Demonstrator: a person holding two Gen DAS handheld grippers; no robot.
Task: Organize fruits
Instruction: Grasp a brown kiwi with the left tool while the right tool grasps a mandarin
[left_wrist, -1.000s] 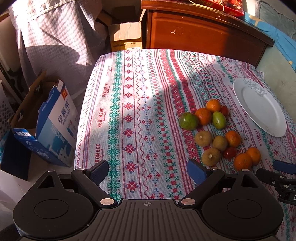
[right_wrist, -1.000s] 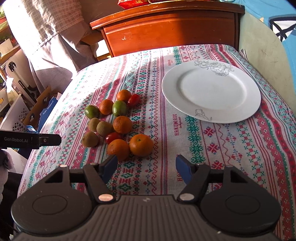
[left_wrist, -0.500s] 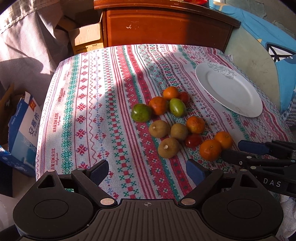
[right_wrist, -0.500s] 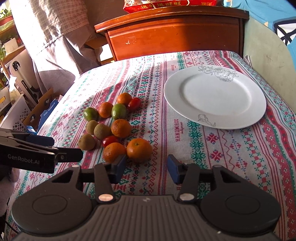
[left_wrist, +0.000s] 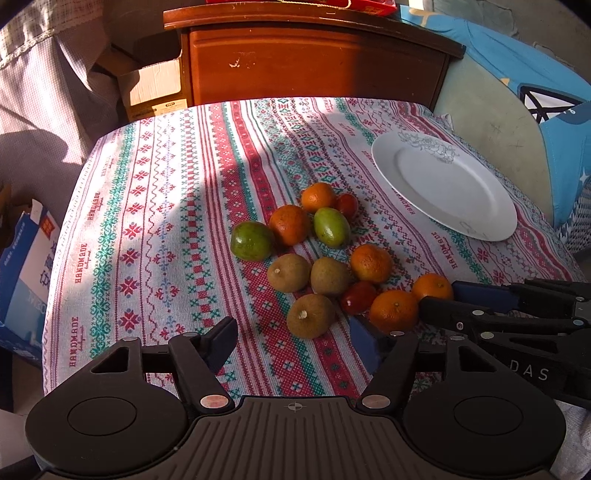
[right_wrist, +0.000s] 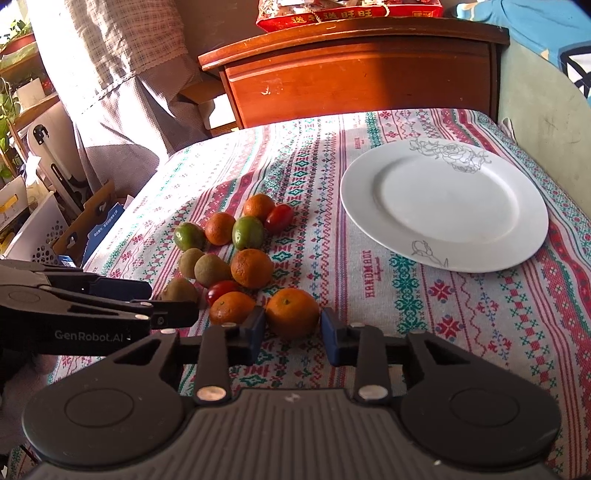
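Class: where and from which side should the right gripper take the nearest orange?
Grip the orange across its widest middle, coming in low from the near side. The right gripper already brackets it, open; another orange crowds its left, so keep the fingers slim there.

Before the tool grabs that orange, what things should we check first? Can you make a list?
1. Right tool lined up on the nearest orange: ok, one finger sits on each side.
2. Fingers closed on the orange: not ok, small gaps show on both sides.
3. Neighbouring orange out of the way: cannot tell, it sits right beside the left finger.
4. Plate ready for fruit: ok, nothing lies on it.
5. Left tool out of the way: ok, open and holding nothing, near the kiwi.
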